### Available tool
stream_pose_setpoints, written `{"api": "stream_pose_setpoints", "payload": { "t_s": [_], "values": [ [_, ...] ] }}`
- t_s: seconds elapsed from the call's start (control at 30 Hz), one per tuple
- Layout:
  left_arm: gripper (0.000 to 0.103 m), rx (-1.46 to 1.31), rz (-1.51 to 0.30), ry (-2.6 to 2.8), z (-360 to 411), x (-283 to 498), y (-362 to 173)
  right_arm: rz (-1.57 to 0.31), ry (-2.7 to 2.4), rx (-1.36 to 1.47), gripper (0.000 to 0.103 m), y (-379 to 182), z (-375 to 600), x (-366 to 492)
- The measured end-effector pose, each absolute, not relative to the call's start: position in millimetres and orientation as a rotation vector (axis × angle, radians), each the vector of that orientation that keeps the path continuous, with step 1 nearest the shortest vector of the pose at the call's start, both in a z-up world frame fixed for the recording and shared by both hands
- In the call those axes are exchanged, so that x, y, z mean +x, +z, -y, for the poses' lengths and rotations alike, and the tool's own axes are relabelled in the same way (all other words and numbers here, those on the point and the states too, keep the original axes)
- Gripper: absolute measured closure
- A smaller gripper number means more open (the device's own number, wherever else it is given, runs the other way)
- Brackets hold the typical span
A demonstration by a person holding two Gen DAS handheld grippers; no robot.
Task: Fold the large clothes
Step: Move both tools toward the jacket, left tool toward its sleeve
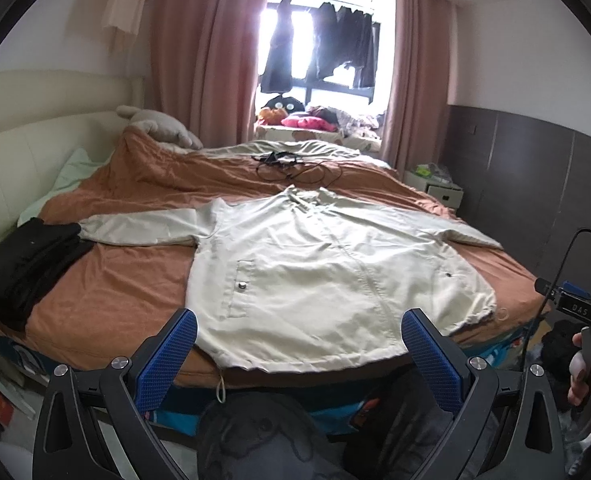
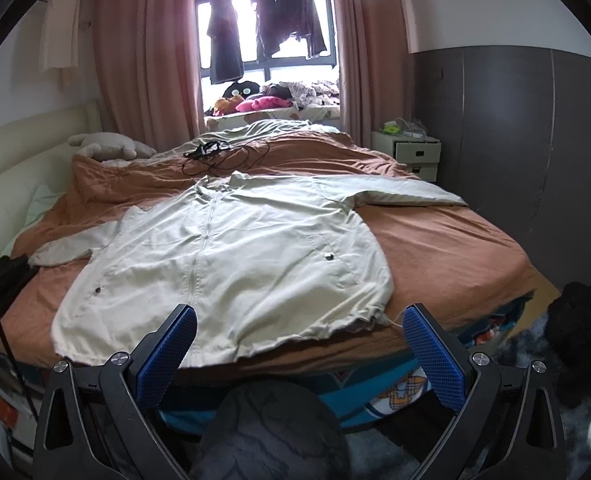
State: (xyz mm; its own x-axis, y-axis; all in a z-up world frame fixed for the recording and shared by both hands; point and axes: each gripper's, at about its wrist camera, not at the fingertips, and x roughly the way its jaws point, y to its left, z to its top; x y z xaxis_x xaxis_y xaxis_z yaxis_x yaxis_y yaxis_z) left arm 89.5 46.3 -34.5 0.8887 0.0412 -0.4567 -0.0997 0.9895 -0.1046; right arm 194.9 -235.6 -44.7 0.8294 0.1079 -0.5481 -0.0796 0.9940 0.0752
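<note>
A large pale beige jacket (image 1: 315,272) lies flat and face up on the orange bed cover, sleeves spread out to both sides; it also shows in the right wrist view (image 2: 235,256). My left gripper (image 1: 299,324) is open and empty, held just off the bed's near edge above the jacket's hem. My right gripper (image 2: 300,320) is open and empty too, over the hem toward the jacket's right side. The right gripper's body and the hand holding it show at the right edge of the left wrist view (image 1: 587,316).
A stack of folded black clothes (image 1: 23,264) sits on the bed's left edge. Black cables (image 1: 291,168) lie beyond the jacket's collar. A plush toy (image 1: 159,124) rests by the headboard. A white nightstand (image 2: 415,156) stands at the far right. Dark clothes (image 2: 583,332) lie on the floor.
</note>
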Motion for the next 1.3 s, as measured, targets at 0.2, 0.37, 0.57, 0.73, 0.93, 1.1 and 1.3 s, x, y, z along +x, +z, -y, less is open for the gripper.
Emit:
{"api": "stream_pose_setpoints", "payload": {
  "t_s": [0.2, 0.37, 0.57, 0.73, 0.93, 1.1, 1.3],
  "values": [
    [0.001, -0.151, -0.500, 0.110, -64.9, 121.6, -40.2, -0.623, 0.120, 0.033, 0.000, -58.5, 220.2, 229.5],
    [0.001, -0.165, -0.534, 0.138, -81.1, 148.9, -45.3, -0.638, 0.148, 0.031, 0.000, -64.0, 205.5, 259.2],
    [0.001, -0.186, -0.573, 0.194, -108.3, 178.9, -48.1, -0.659, 0.188, 0.024, 0.000, -68.4, 182.5, 296.7],
    [0.002, -0.207, -0.596, 0.233, -133.2, 198.5, -52.5, -0.675, 0.208, -0.006, 0.000, -73.6, 160.2, 324.6],
    [0.005, -0.212, -0.616, 0.281, -166.2, 220.1, -54.6, -0.694, 0.241, -0.018, 0.000, -77.8, 135.7, 355.7],
    [0.015, -0.257, -0.641, 0.316, -202.1, 240.6, -60.8, -0.710, 0.280, -0.025, 0.001, -79.9, 112.7, 379.5],
    [0.023, -0.289, -0.675, 0.366, -254.8, 268.2, -69.7, -0.723, 0.313, -0.048, 0.006, -79.3, 78.0, 406.3]
  ]
}}
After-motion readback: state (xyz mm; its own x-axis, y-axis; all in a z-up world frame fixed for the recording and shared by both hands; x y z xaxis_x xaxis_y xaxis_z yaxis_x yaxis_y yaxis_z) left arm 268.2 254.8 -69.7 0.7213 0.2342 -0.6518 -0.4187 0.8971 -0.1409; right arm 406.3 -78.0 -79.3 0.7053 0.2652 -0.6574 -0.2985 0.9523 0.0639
